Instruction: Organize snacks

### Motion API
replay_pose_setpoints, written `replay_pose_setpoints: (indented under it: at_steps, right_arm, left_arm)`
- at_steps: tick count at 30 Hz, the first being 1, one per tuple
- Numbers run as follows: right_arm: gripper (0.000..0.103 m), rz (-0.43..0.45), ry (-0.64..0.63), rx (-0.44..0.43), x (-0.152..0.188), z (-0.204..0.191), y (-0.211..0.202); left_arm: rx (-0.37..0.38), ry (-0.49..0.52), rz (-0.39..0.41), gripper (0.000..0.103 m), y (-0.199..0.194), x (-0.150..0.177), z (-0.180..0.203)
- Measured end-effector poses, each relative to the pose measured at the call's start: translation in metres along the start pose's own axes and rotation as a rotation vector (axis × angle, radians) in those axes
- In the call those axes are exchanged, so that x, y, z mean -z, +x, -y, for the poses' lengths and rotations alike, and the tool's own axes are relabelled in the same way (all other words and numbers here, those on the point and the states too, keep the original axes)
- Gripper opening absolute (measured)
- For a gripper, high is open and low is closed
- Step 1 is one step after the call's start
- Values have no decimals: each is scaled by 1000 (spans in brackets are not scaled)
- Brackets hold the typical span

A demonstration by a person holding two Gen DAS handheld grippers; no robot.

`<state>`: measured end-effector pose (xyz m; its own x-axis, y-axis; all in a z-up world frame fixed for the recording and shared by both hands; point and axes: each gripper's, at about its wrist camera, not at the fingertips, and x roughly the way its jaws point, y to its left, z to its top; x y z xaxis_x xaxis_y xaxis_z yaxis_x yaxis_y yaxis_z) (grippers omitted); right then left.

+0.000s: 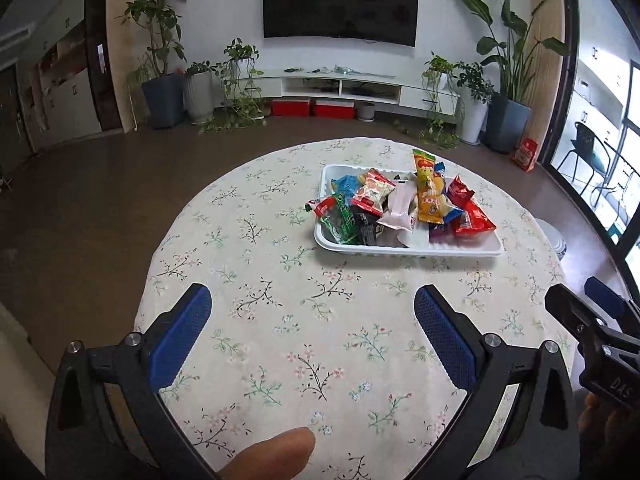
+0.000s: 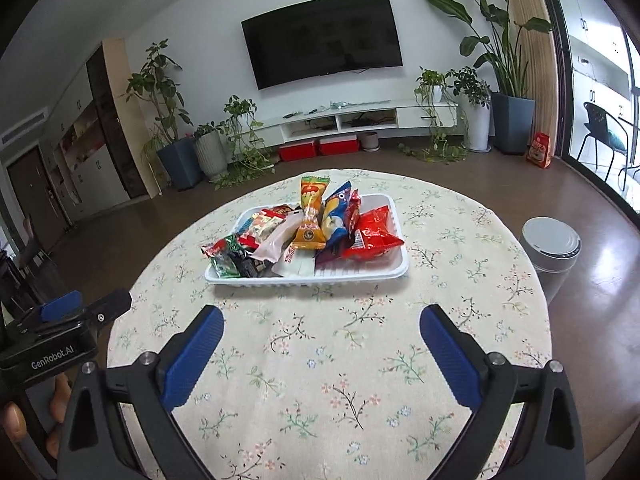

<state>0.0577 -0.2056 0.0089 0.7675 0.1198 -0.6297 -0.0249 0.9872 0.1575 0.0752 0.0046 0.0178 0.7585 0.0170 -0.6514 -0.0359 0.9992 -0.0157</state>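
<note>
Nothing lies on the floral tablecloth (image 2: 320,360) between your grippers and the snacks. The white tray (image 2: 394,270) of snack packets (image 2: 376,236) sits mid-frame, well above your right gripper (image 2: 322,356) and left gripper (image 1: 312,344), both spread wide and empty.

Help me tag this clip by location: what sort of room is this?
Most likely a home living room: a black wall-mounted television above a long white low media cabinet, potted green houseplants along the wall, and a round table with floral cloth.

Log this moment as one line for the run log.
left claw open, empty | right claw open, empty | snacks piled in white tray
</note>
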Motion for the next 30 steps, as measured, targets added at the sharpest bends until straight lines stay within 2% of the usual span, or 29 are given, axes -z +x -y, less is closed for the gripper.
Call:
replay_pose_setpoints:
  at_steps: [6,10,30]
  right_arm:
    - [101,-27,-18,72,0,-6,-7]
    - [101,-59,-15,88,2,-7,-7]
    - [101,-119,2,92,9,-8,0]
  left_arm:
    - [6,8,-12,103,-1,6,2]
    - [8,14,-19,103,0,10,3]
    - [21,41,-56,103,12,19,12]
